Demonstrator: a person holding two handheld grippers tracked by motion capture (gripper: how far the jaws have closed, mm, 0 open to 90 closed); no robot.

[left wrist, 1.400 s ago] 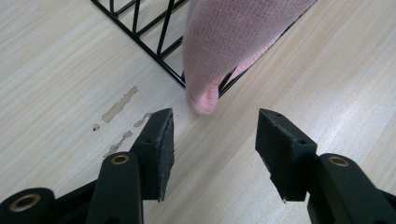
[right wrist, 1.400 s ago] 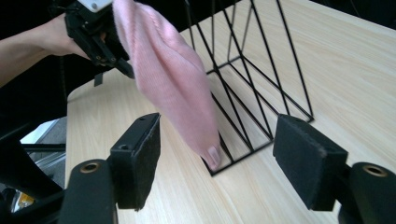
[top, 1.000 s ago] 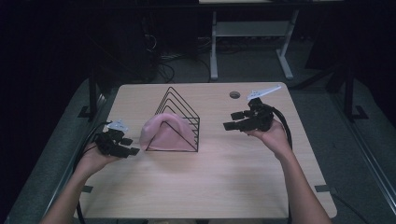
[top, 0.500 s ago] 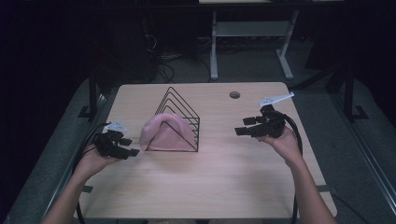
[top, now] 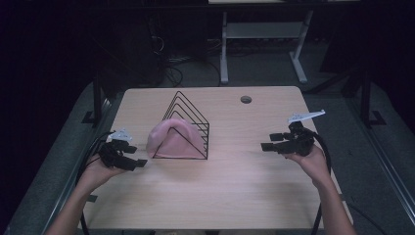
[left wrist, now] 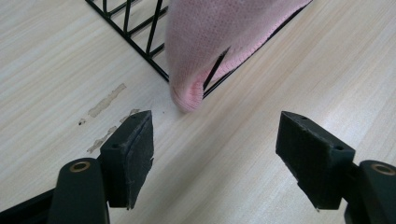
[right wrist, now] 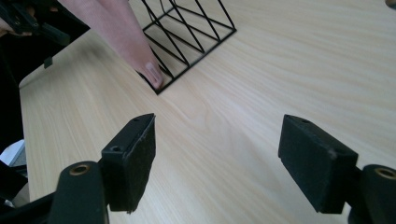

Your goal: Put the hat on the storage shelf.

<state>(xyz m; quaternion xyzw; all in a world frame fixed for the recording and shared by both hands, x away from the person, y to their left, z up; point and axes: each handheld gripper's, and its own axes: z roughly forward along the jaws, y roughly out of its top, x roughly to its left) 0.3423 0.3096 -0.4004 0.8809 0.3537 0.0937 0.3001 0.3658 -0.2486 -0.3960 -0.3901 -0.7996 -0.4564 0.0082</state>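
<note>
The pale wooden table [top: 230, 191] fills the middle of the high view, set on a dark floor with a white metal stand [top: 259, 44] at the upper centre and a small round hole [top: 246, 99] toward the tabletop's upper right. Left of centre stands the black wire rack [top: 188, 125], a triangular frame, with the pink knitted cloth [top: 171, 139] draped over its nearer end and a corner hanging down to the wood. The cloth looks light, soft and limp, likely to sag and catch on the wires, so the loose lower corner, seen at the top centre of the left gripper view, seems the best place to pinch. The rack looks stiff and light, and could slide if tugged. At the left edge, the left gripper [top: 139, 162] lies just beside the cloth; its jaws have just been opening and stand wide with nothing between them. The right gripper [top: 263, 146], at the right, is well apart from the rack, its jaws spread and empty.
</note>
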